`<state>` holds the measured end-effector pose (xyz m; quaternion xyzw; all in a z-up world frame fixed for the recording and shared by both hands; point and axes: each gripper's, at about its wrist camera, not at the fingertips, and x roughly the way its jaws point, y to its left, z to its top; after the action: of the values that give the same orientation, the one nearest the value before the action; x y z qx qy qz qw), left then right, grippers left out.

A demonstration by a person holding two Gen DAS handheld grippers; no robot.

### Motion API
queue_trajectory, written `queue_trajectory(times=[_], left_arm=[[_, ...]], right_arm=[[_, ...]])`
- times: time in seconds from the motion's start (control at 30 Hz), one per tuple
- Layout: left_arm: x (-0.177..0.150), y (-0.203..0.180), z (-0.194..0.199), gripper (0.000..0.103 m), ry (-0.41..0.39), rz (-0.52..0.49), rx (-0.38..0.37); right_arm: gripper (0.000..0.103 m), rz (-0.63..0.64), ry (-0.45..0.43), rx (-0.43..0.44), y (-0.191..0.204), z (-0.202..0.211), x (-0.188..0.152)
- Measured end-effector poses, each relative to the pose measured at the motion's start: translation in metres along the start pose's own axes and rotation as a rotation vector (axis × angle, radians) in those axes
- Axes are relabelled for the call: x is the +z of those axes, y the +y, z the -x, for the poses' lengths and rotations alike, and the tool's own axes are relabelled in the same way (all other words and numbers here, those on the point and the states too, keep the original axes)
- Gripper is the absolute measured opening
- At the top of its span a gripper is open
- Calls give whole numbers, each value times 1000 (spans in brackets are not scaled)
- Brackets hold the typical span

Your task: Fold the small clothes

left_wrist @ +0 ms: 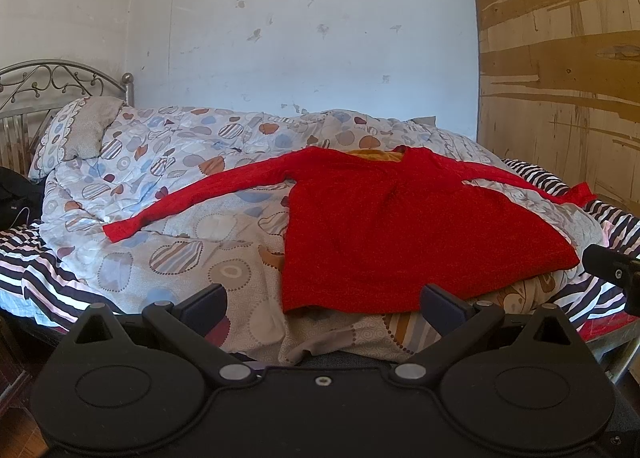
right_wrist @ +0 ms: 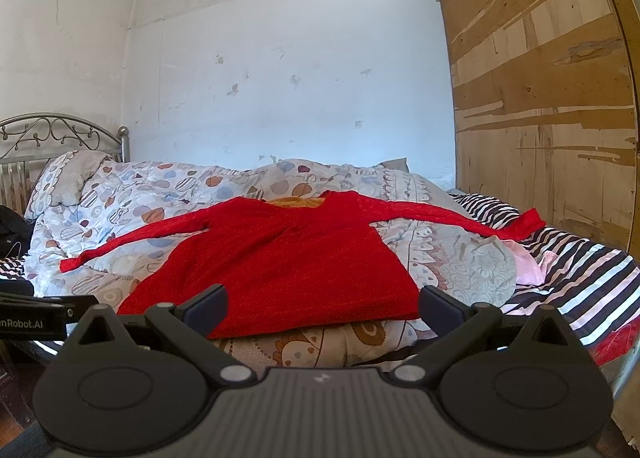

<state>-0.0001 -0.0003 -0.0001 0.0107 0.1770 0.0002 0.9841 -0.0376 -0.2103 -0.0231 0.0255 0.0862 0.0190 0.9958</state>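
A red long-sleeved top (left_wrist: 400,226) lies spread flat on the patterned quilt (left_wrist: 168,186), both sleeves stretched out to the sides, its orange inner collar at the far end. It also shows in the right wrist view (right_wrist: 280,266). My left gripper (left_wrist: 322,304) is open and empty, just in front of the top's near hem. My right gripper (right_wrist: 322,304) is open and empty, also in front of the near hem. The right gripper shows at the right edge of the left wrist view (left_wrist: 612,270); the left gripper shows at the left edge of the right wrist view (right_wrist: 36,314).
The quilt (right_wrist: 460,266) covers a bed with a striped sheet (right_wrist: 580,278) and a metal headboard (left_wrist: 52,86) at the left. A pillow (left_wrist: 80,130) leans there. A wooden board (right_wrist: 540,98) stands at the right, a white wall behind.
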Motion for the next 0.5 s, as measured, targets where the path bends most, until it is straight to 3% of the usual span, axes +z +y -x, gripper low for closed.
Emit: queue_trajectory(times=[0.5], left_arm=[[0, 0, 0, 102, 0, -1, 0]], right_arm=[[103, -2, 0, 1, -1, 0, 0]])
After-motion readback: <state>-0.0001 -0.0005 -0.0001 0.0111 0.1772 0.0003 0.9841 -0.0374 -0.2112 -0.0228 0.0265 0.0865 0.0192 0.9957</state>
